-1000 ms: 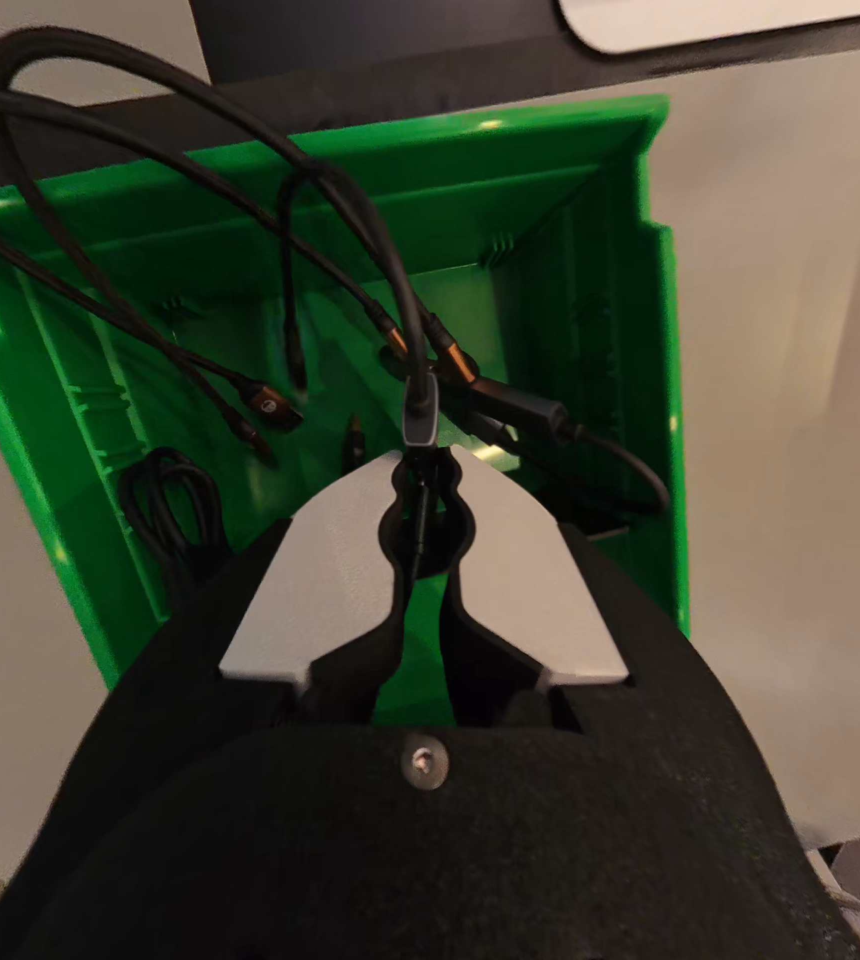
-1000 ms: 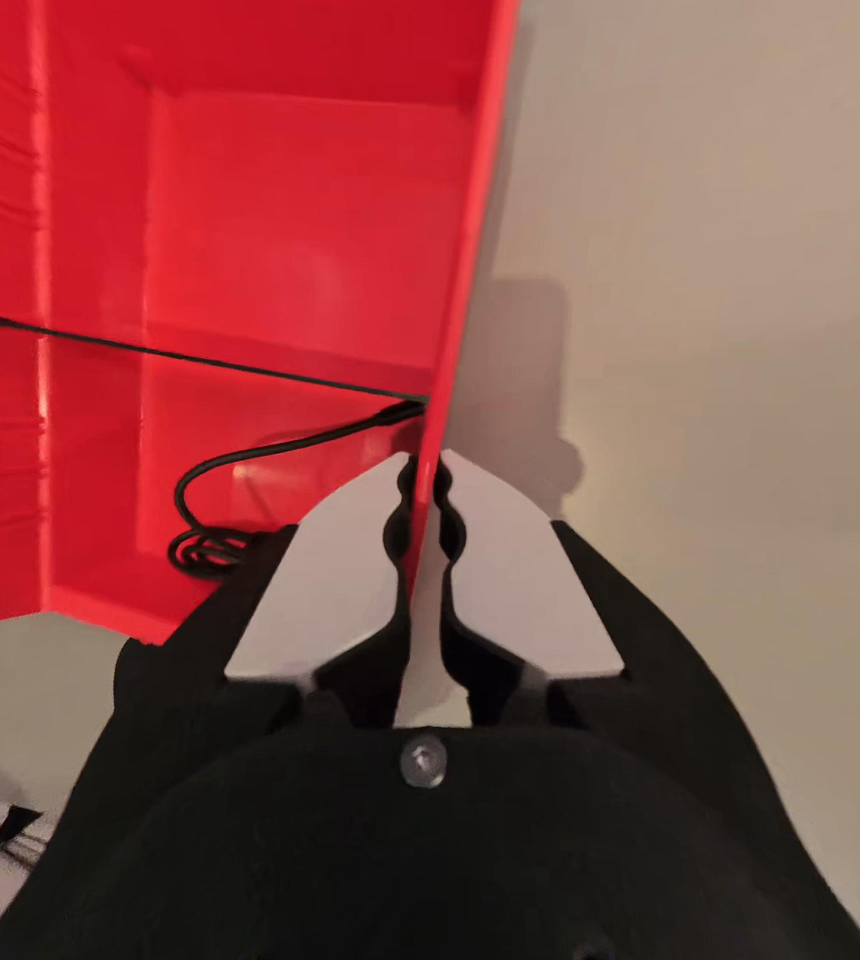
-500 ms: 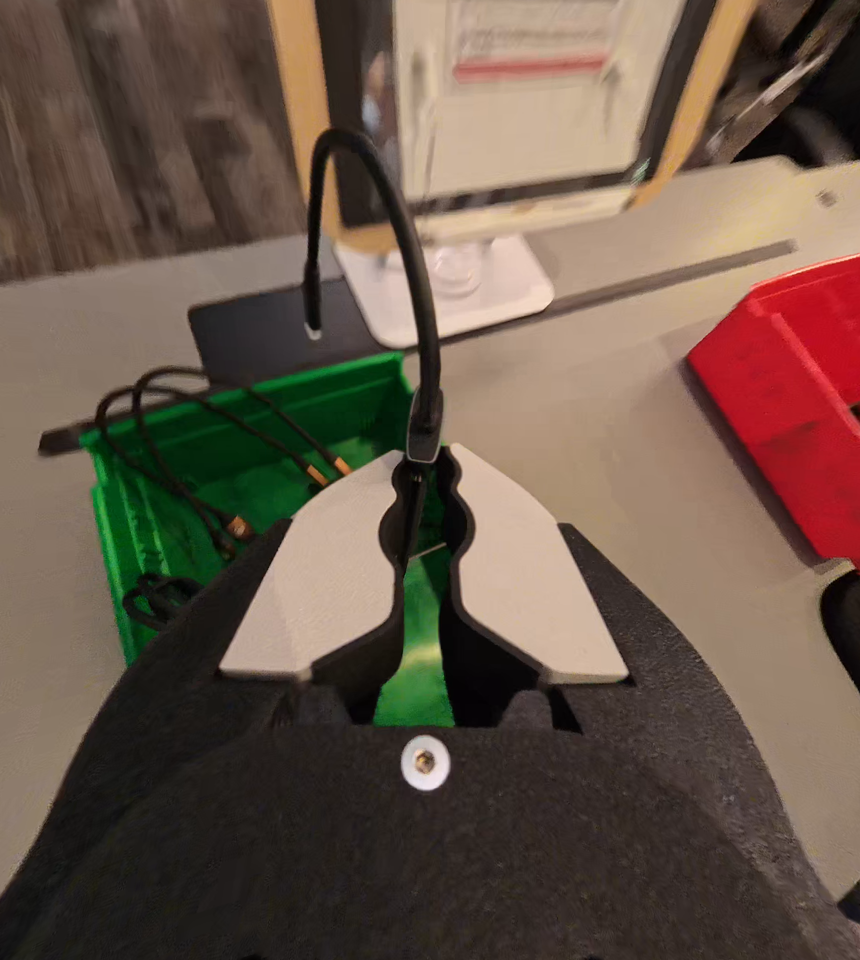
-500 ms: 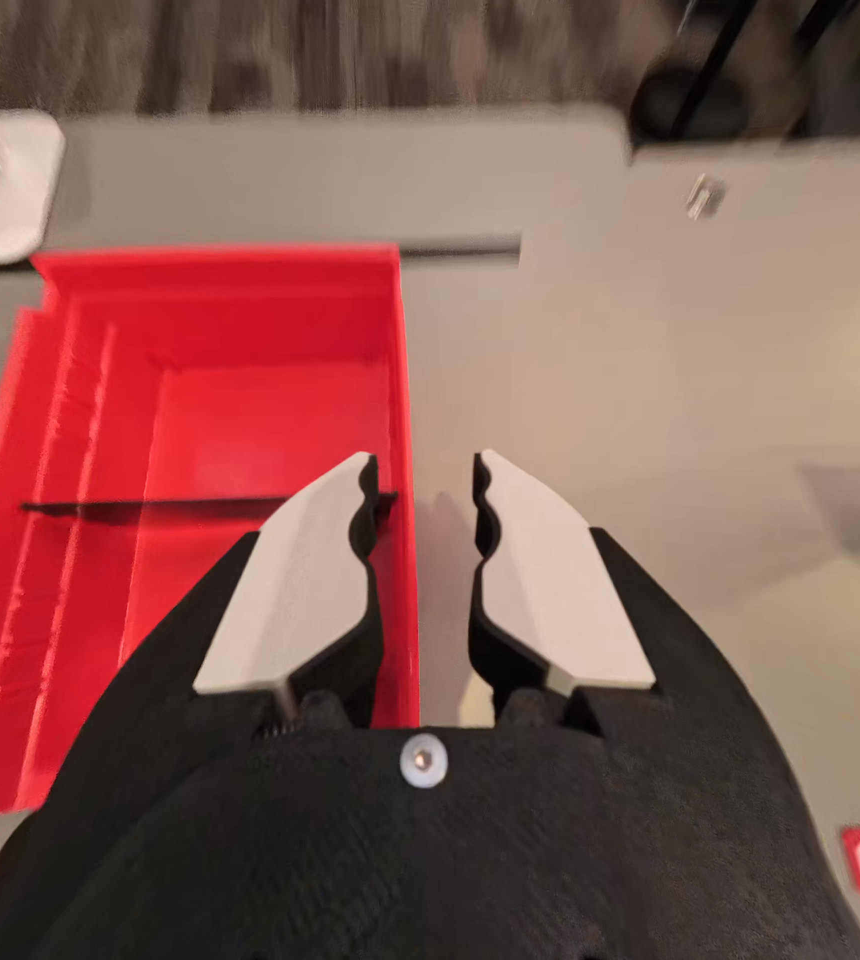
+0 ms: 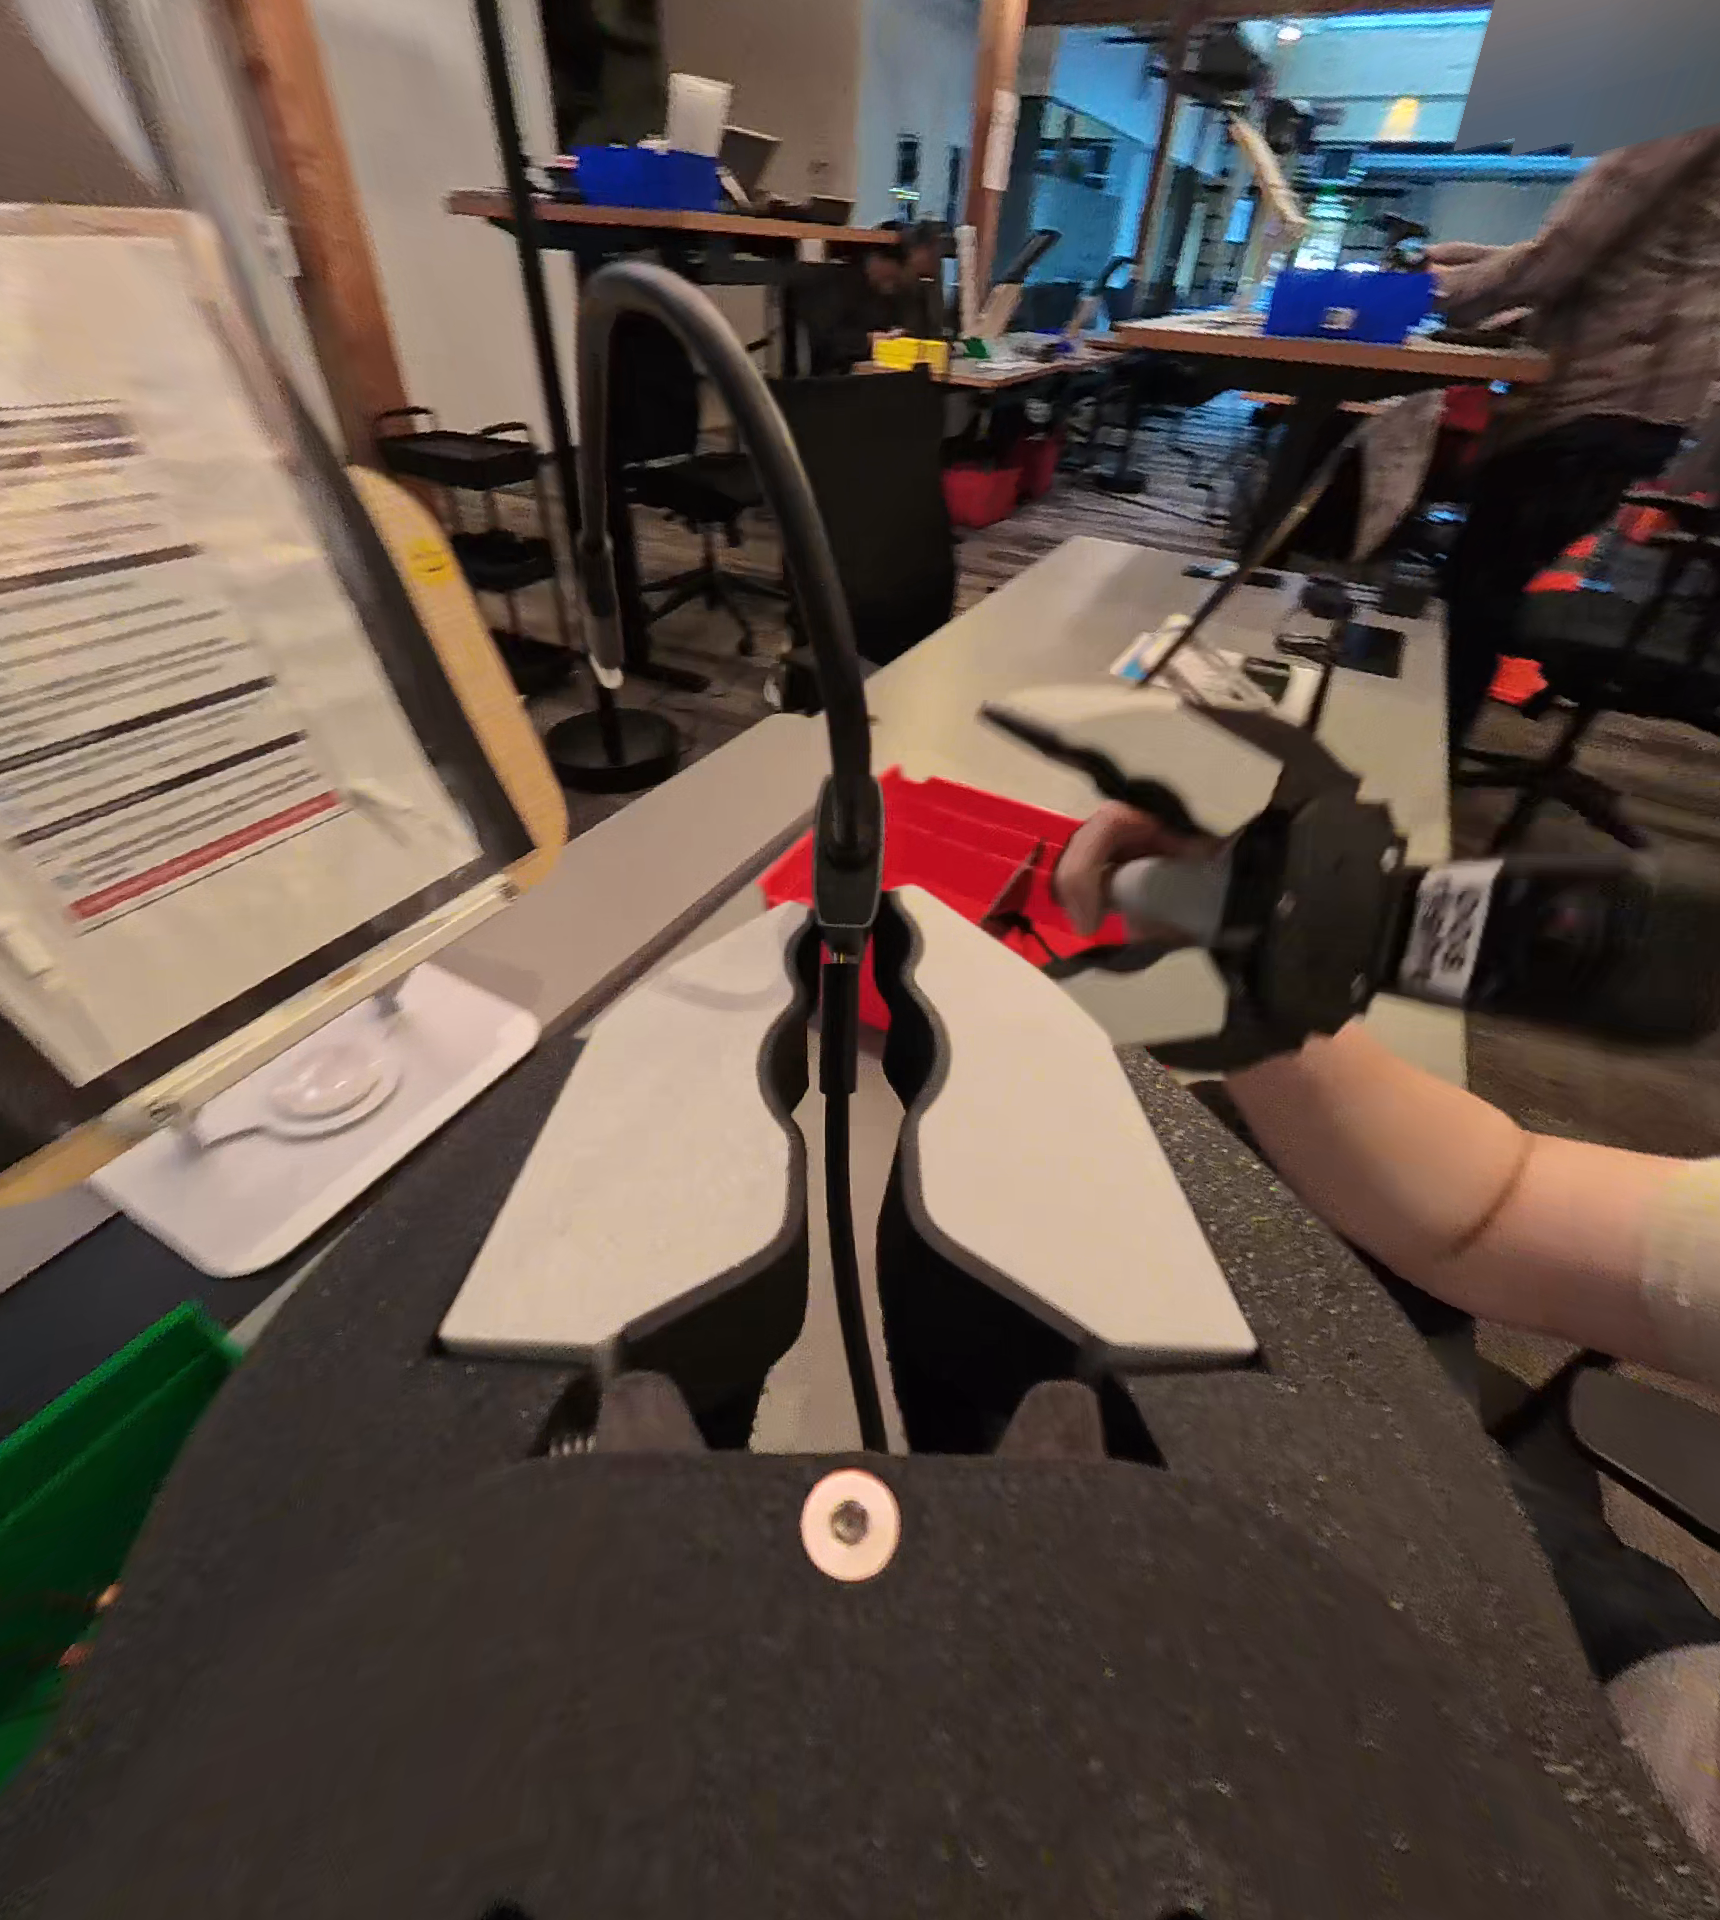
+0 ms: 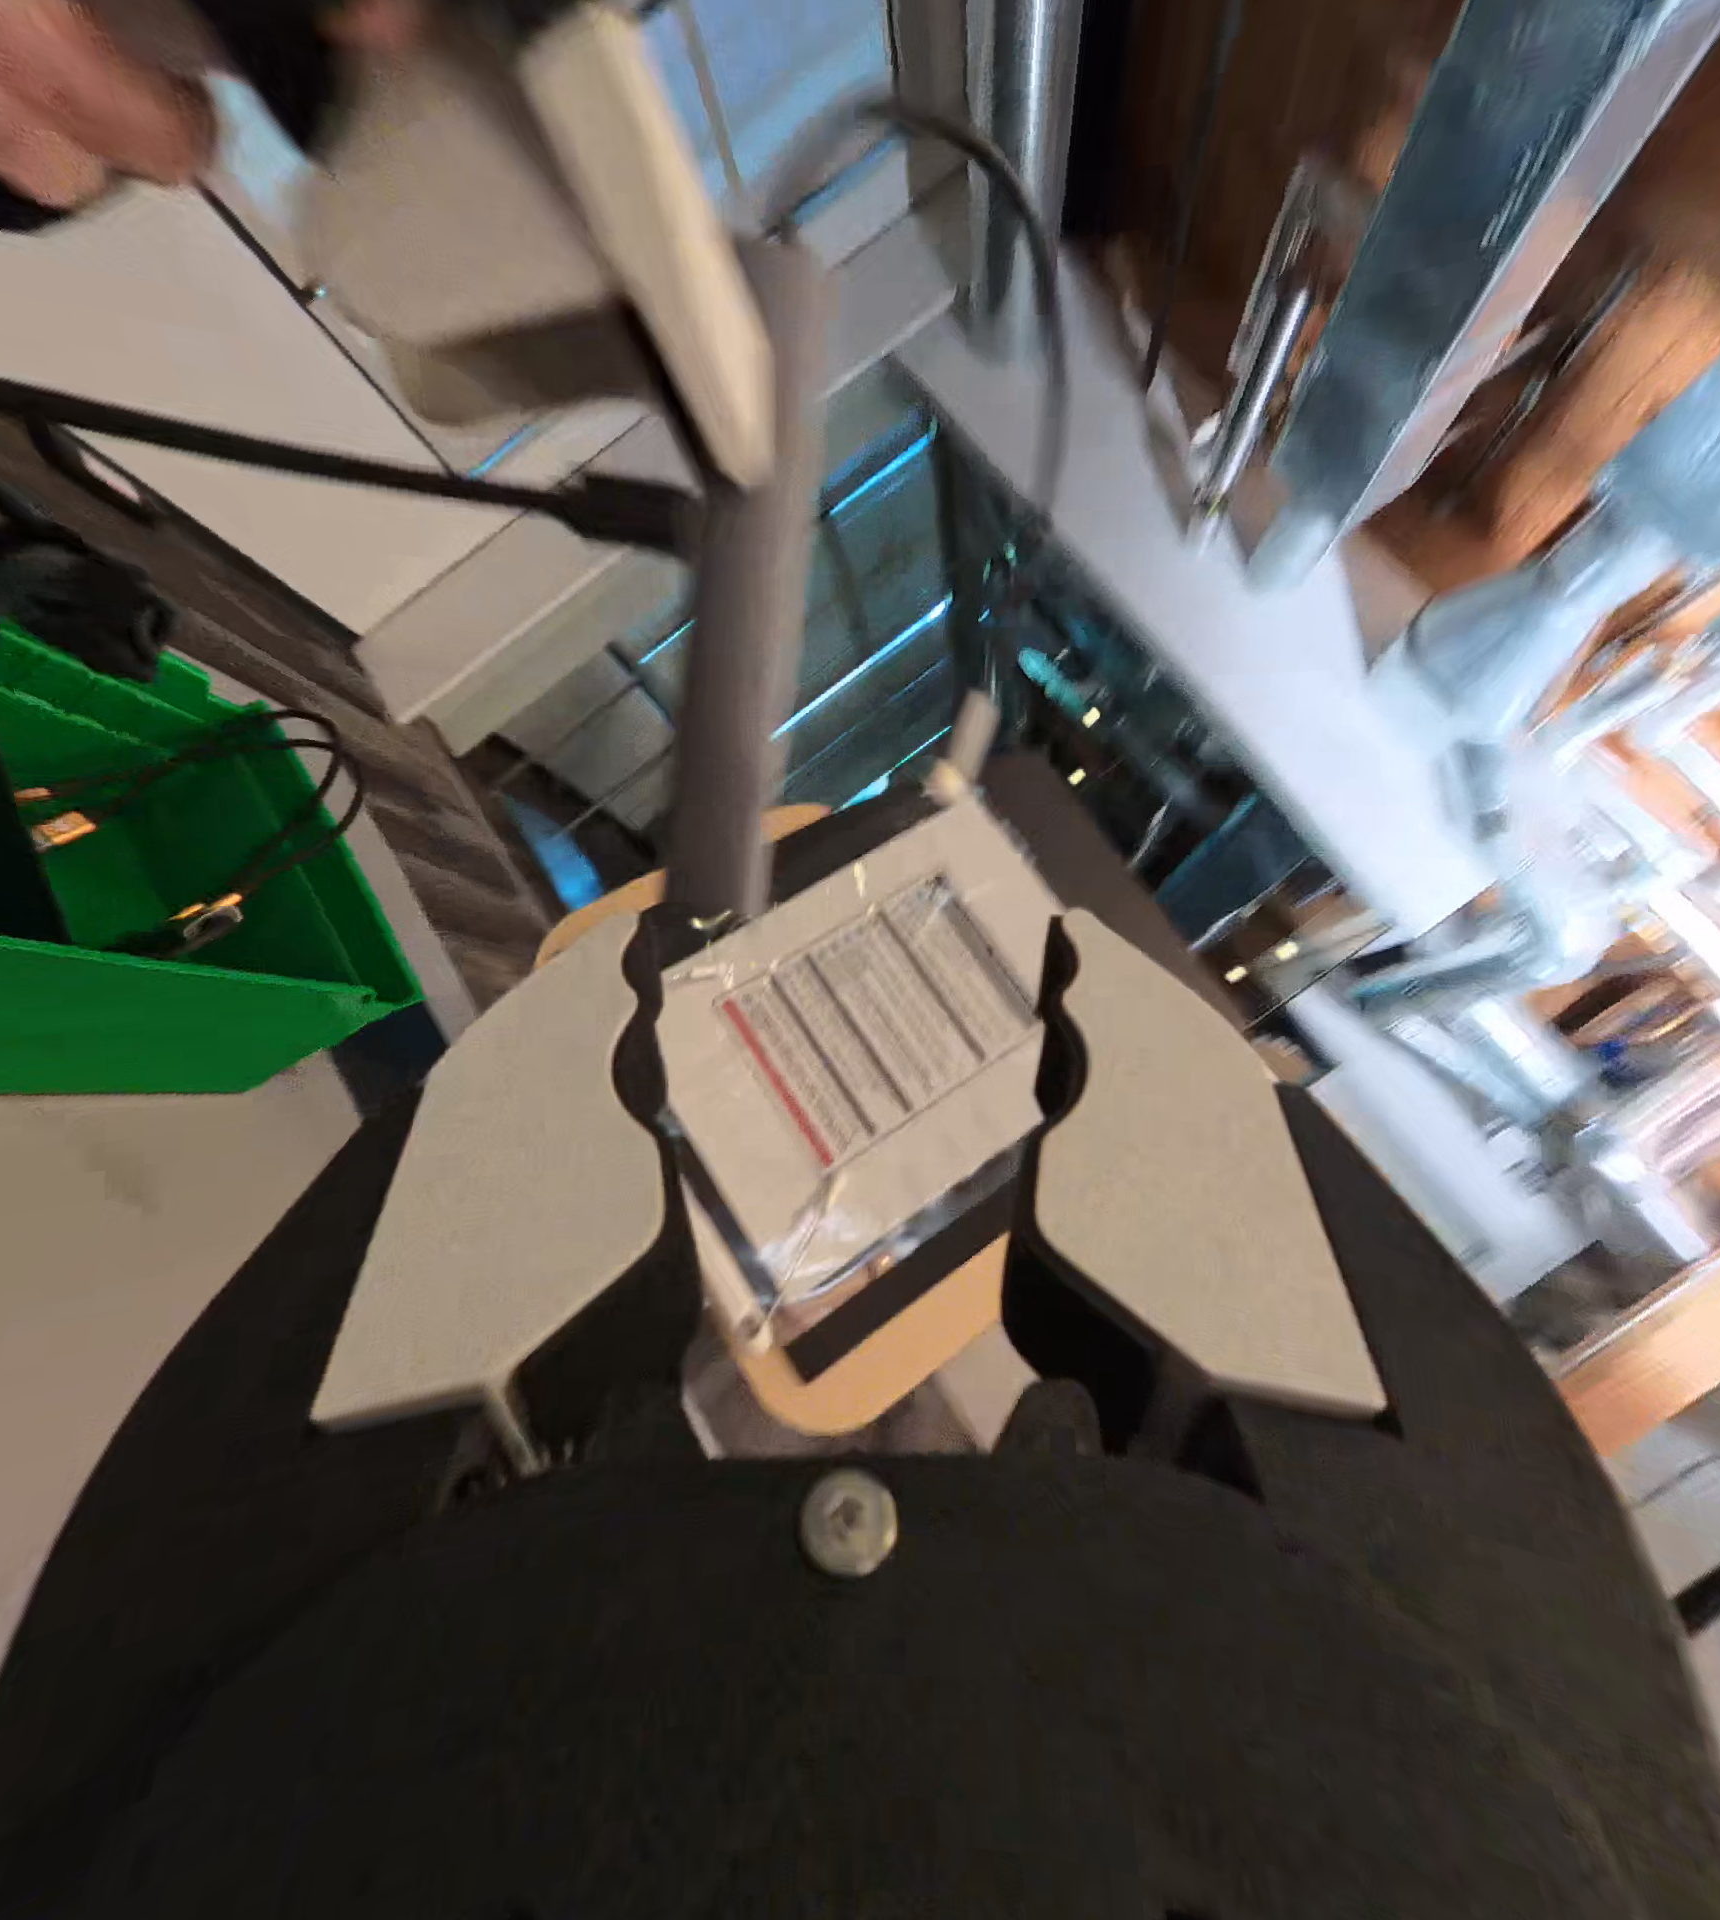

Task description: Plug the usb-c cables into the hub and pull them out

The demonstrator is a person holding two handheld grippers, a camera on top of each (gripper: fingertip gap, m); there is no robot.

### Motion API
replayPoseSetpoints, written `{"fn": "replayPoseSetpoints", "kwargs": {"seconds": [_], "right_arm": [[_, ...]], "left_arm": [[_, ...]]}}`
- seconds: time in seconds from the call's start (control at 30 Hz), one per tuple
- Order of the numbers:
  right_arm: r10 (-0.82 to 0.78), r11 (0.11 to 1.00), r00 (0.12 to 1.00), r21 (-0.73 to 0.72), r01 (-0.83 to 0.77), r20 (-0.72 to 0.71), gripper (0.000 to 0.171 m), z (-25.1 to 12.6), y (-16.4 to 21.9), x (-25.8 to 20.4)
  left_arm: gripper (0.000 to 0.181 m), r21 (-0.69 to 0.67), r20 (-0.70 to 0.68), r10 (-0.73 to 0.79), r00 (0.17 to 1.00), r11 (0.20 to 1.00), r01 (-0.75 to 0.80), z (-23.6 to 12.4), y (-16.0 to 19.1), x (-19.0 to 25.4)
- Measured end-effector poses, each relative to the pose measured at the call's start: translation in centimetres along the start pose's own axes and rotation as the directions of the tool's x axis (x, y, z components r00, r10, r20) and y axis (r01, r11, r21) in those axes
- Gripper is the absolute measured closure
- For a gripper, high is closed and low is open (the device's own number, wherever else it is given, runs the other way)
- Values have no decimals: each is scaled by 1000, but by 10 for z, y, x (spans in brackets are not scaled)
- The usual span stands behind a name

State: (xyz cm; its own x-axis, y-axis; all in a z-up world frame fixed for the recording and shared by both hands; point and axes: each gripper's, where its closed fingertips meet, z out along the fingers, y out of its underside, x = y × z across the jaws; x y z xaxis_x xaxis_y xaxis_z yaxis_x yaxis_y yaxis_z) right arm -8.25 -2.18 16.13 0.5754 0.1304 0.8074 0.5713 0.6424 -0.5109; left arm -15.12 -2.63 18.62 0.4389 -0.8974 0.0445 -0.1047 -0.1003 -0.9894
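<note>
My left gripper [image 5: 848,914] is shut on a black USB-C cable [image 5: 814,582] just behind its plug. The cable arches up and over, and its free end hangs at the left. It is held high above the table. My right gripper [image 6: 845,966] is open and empty; it also shows in the left wrist view [image 5: 1043,842], held in a hand to the right of the cable. In the blurred right wrist view the left gripper [image 6: 710,457] is at the top, with a grey strand running down from it. I cannot make out the hub.
A green bin [image 6: 160,1018] holding several black cables sits at the left [image 5: 25,1507]. A red bin [image 5: 949,831] lies on the grey table [image 5: 648,831] behind the grippers. A framed sheet on a white stand [image 5: 160,644] stands at the left. A person stands at a far desk.
The left gripper lifted the cable up out of the green bin. The right gripper let go of the red bin's wall, opened, rose and swung toward the left gripper.
</note>
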Motion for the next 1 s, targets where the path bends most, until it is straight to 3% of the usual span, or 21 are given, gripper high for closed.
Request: {"fn": "replayPoseSetpoints", "kwargs": {"seconds": [0.07,0.17,0.27,0.4,0.47,0.57,0.6,0.73,0.8,0.87,0.93,1.0], "right_arm": [[-33,999,996,27,35,-87,114,1,-15,-6],[15,1000,985,12,-13,-170,118,1,-13,-2],[-105,994,953,-49,95,-284,121,-1,-3,8],[-247,969,880,-81,235,-406,148,-11,-6,16],[-249,968,874,-88,234,-418,148,-14,-5,20],[-235,972,906,-103,211,-353,149,-12,1,21],[-227,973,917,-109,202,-328,149,-11,4,22],[-172,977,980,-147,157,-96,148,-5,24,15],[-97,981,995,-166,97,8,149,-8,34,14],[-69,979,991,-185,89,111,150,-13,43,12],[-33,970,982,-232,76,185,151,-21,54,12],[-6,967,956,-240,79,292,153,-30,62,5]], "left_arm": [[172,2,-51,15,999,1000,-15,11,-1,17],[172,-3,-78,22,997,1000,-22,24,1,31],[172,2,-133,-3,991,1000,4,32,2,44],[172,23,-188,-38,981,999,43,41,1,52],[172,36,-222,-56,973,997,65,44,-1,55],[169,65,-222,-27,975,997,42,43,-4,53],[160,85,-196,2,981,996,15,41,-7,50],[149,110,62,255,965,959,-260,27,-8,24],[146,168,244,437,866,860,-481,17,-14,15],[155,155,368,632,682,681,-715,14,-16,21],[154,49,353,742,570,594,-803,25,-2,23],[140,-20,272,797,540,565,-825,42,17,25]]}}
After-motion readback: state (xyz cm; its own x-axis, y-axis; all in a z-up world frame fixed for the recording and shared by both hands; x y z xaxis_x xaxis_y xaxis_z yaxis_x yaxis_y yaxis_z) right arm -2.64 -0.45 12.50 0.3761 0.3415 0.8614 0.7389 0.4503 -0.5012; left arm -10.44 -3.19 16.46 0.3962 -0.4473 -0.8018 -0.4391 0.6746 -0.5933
